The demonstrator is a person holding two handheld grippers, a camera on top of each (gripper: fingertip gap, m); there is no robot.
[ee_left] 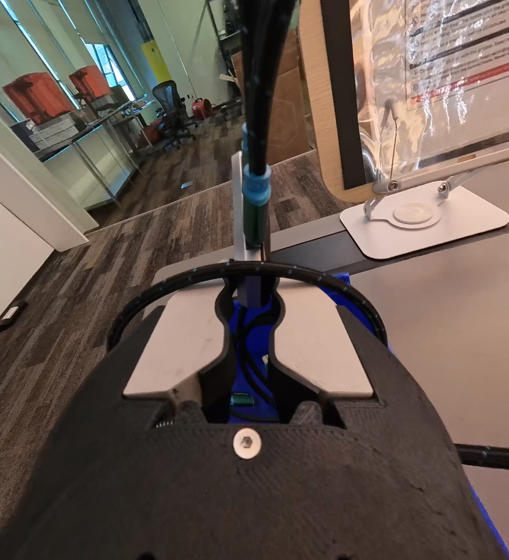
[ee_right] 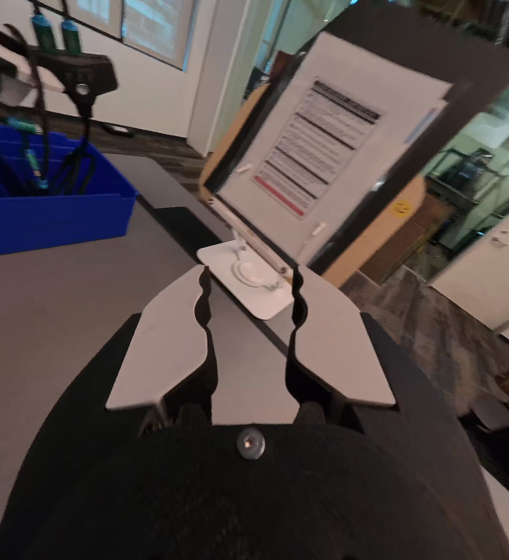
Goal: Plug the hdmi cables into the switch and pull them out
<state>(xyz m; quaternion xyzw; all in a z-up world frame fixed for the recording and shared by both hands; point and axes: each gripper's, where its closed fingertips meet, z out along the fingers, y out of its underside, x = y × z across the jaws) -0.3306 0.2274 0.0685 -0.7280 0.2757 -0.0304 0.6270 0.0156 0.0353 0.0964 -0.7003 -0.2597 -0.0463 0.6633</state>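
Observation:
My left gripper [ee_left: 251, 288] is shut on the lower end of a thin grey HDMI switch [ee_left: 239, 212], held upright above a blue bin [ee_left: 342, 288]. A green HDMI plug with a blue collar [ee_left: 256, 212] sits in the switch, and its black cables [ee_left: 259, 75] run up out of the frame. Another black cable [ee_left: 277, 269] loops across the fingertips. A loose green plug [ee_left: 241, 399] lies in the bin. In the right wrist view the switch [ee_right: 74, 69] looks dark, with two green plugs [ee_right: 71, 35] on top. My right gripper [ee_right: 250, 275] is open and empty over the grey table [ee_right: 65, 303].
A framed printed sheet on a white base plate [ee_left: 423, 224] stands at the table's far edge; it also shows just beyond my right fingertips [ee_right: 265, 303]. The blue bin [ee_right: 50, 218] holds more cables. Carpeted floor [ee_left: 65, 303] lies past the table edge. Left tips to right tips: about 40 cm.

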